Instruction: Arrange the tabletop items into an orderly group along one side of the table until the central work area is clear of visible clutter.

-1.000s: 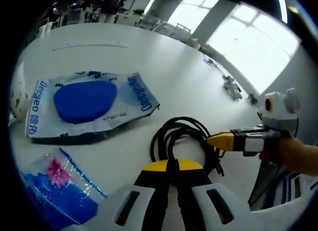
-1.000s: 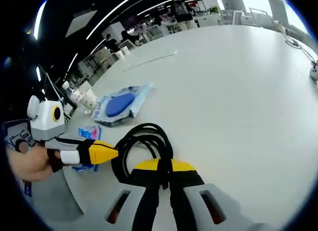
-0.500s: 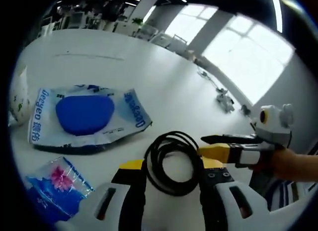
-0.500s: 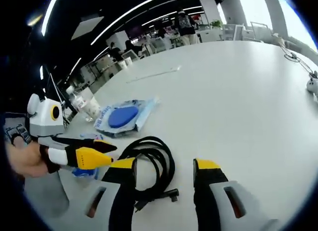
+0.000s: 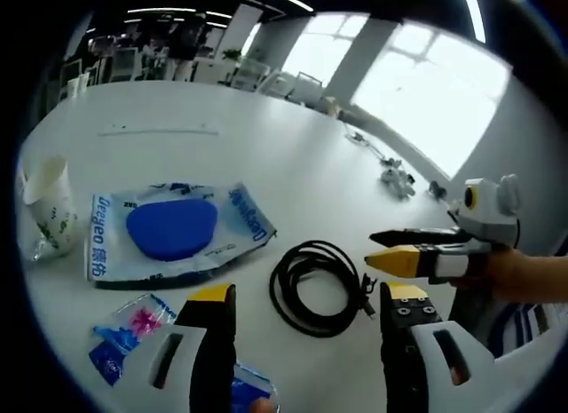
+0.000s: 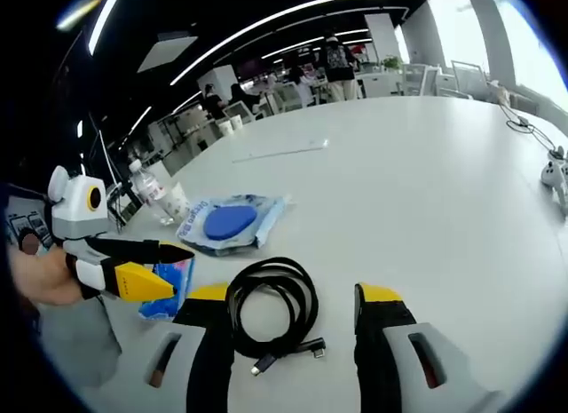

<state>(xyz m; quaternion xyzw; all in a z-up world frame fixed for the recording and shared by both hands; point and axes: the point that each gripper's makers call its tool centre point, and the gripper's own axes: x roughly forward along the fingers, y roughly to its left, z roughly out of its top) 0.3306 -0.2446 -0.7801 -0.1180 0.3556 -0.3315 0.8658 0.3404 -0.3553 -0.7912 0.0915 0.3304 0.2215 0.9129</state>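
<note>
The coiled black cable (image 5: 317, 286) lay flat on the white tabletop (image 5: 266, 155), and we found it straight ahead of both pairs of jaws, in the gap each pair framed. In the left gripper view our left gripper (image 5: 302, 297) stood wide open and held nothing, with the coil just beyond its yellow tips. In the right gripper view the right gripper (image 6: 293, 297) was likewise wide open and empty, the coil (image 6: 272, 307) between its tips and the cable's plug ends (image 6: 293, 355) trailing toward us. We judged the coil roughly round, so no long axis governed the approach, and the right gripper seemed slightly nearer. Beyond the coil, on its far left side, lay the blue wipes pack (image 5: 173, 235), with a small blue sachet (image 5: 124, 333) and a paper cup (image 5: 49, 204) near the tabletop's edge; we reckoned the cable belonged beside them.
</note>
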